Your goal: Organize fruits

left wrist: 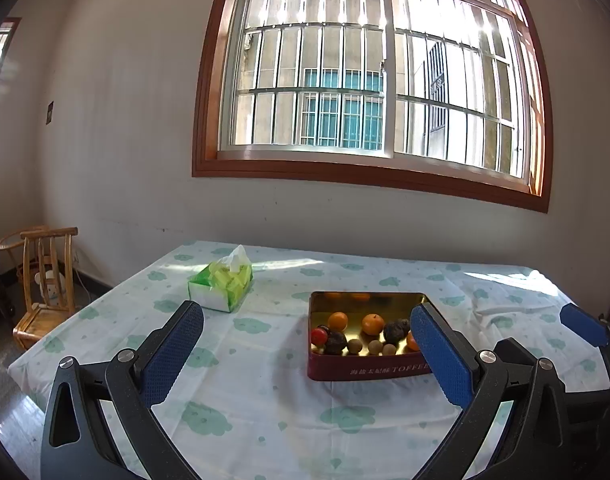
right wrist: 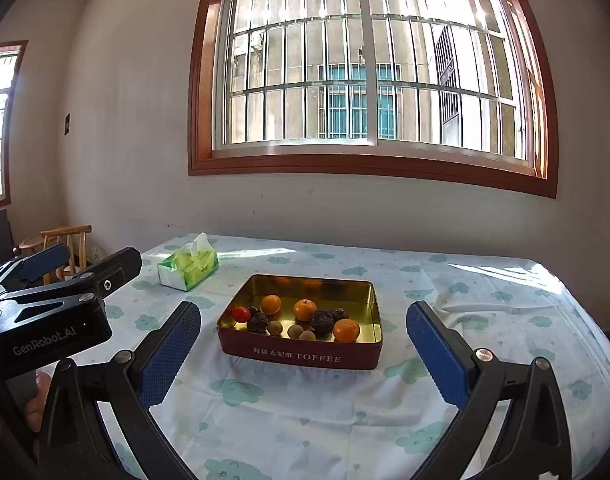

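Observation:
A red toffee tin (right wrist: 301, 356) with a gold inside stands on the table and holds several fruits: three oranges (right wrist: 305, 309), a small red fruit (right wrist: 241, 313), dark wrinkled fruits (right wrist: 322, 321) and small brown round ones (right wrist: 295, 331). In the left wrist view the tin (left wrist: 369, 370) lies ahead and to the right, partly behind a blue pad. My left gripper (left wrist: 309, 344) hangs open above the cloth, nothing between its fingers. My right gripper (right wrist: 303, 346) is open too, its fingers wide on either side of the tin, nearer the camera.
A green tissue box (left wrist: 221, 286) sits at the table's far left. A white knife-like item (right wrist: 485, 309) lies on the cloth to the right. A wooden chair (left wrist: 45, 280) stands left of the table, and wall and window are behind.

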Tool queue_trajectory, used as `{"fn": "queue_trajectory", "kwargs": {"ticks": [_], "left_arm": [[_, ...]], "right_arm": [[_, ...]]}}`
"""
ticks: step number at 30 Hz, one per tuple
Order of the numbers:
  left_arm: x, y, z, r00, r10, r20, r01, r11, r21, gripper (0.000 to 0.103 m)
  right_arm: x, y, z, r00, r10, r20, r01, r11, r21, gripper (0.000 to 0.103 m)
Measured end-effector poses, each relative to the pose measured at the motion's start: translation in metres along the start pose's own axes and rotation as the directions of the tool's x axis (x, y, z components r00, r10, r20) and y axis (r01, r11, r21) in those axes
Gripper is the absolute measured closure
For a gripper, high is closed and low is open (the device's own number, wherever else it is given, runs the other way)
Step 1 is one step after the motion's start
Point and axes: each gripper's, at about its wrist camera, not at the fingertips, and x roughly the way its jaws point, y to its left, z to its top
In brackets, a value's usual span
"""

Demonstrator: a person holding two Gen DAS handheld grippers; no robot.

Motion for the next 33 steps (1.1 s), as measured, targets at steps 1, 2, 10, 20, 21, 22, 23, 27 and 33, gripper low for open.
{"fn": "queue_trajectory", "kwargs": {"ticks": [1,2,10,20,21,22,23,27,33], "left_arm": [[0.000,0.000,0.000,1.000,0.000,0.000,0.000,1.000,-0.001,0.000],[0.000,0.000,0.000,1.000,-0.001,-0.001,0.001,1.000,-0.001,0.000],[0.000,0.001,-0.001,1.000,0.007,0.001,-0.007,1.000,-0.001,0.000],[0.002,0.000,-0.003,1.000,0.008,-0.001,-0.008,1.000,0.002,0.000],[0.002,0.000,-0.003,1.000,0.009,-0.003,-0.009,1.000,0.004,0.000],[0.002,-0.001,-0.004,1.000,0.009,-0.006,-0.009,1.000,0.005,0.000],[0.003,-0.001,-0.005,1.000,0.009,-0.008,-0.009,1.000,0.006,0.000],[0.007,-0.002,-0.008,1.000,0.008,-0.024,-0.008,1.000,0.009,0.000],[0.012,-0.006,-0.011,0.999,0.012,-0.034,-0.011,1.000,0.023,0.000]], "right_arm": [[0.000,0.000,0.000,1.000,0.001,0.000,-0.001,1.000,0.001,0.001],[0.000,0.000,0.000,1.000,0.001,0.000,-0.001,1.000,0.000,0.001],[0.000,0.002,0.000,1.000,0.002,-0.002,-0.002,1.000,-0.002,0.001],[0.000,0.003,-0.002,1.000,0.003,-0.005,-0.003,1.000,0.000,0.001],[0.001,0.003,-0.003,1.000,0.004,-0.006,-0.004,1.000,0.002,0.001],[0.001,0.002,-0.003,1.000,0.004,-0.007,-0.004,1.000,0.004,0.001],[0.002,0.002,-0.004,1.000,0.005,-0.007,-0.005,1.000,0.006,0.001],[0.004,0.000,-0.007,1.000,0.008,-0.017,-0.007,1.000,0.012,0.001],[0.006,-0.003,-0.010,1.000,0.008,-0.024,-0.008,1.000,0.021,0.001]]}}
